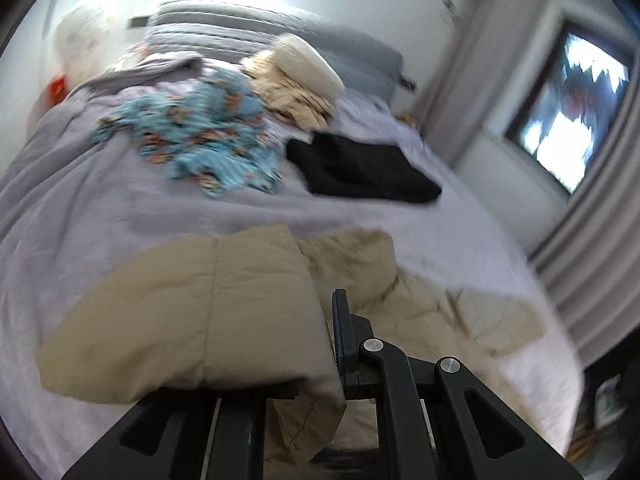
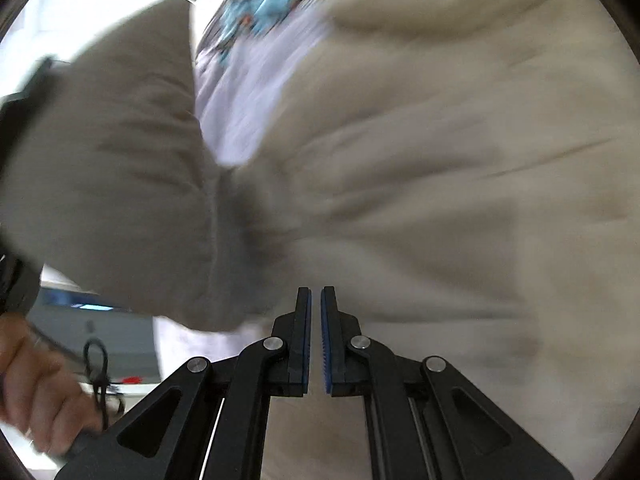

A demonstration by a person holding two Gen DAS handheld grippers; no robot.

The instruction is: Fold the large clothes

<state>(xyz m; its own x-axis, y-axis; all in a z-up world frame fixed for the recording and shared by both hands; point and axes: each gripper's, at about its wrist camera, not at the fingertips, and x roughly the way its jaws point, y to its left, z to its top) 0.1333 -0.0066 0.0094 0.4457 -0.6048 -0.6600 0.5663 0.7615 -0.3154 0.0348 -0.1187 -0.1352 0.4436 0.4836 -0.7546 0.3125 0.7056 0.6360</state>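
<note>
Currently the left hand-held gripper [image 1: 320, 344] is clamped on the beige garment [image 1: 192, 312], lifted over the bed [image 1: 100, 208]; the right hand-held gripper [image 2: 316, 336], nearly together, holds nothing. Carry the fold across evenly, keeping edges aligned.

Counted on the bed [image 1: 60, 208]: one beige garment [image 1: 192, 312], one blue floral garment [image 1: 200, 132], one black garment [image 1: 360, 168], one cream pile [image 1: 296, 80].

Left gripper's [image 1: 316, 344] left finger hidden under beige cotton garment [image 1: 192, 312], blue floral crumpled garment [image 2: 272, 0] cut off at top edge, motion-blurred.
</note>
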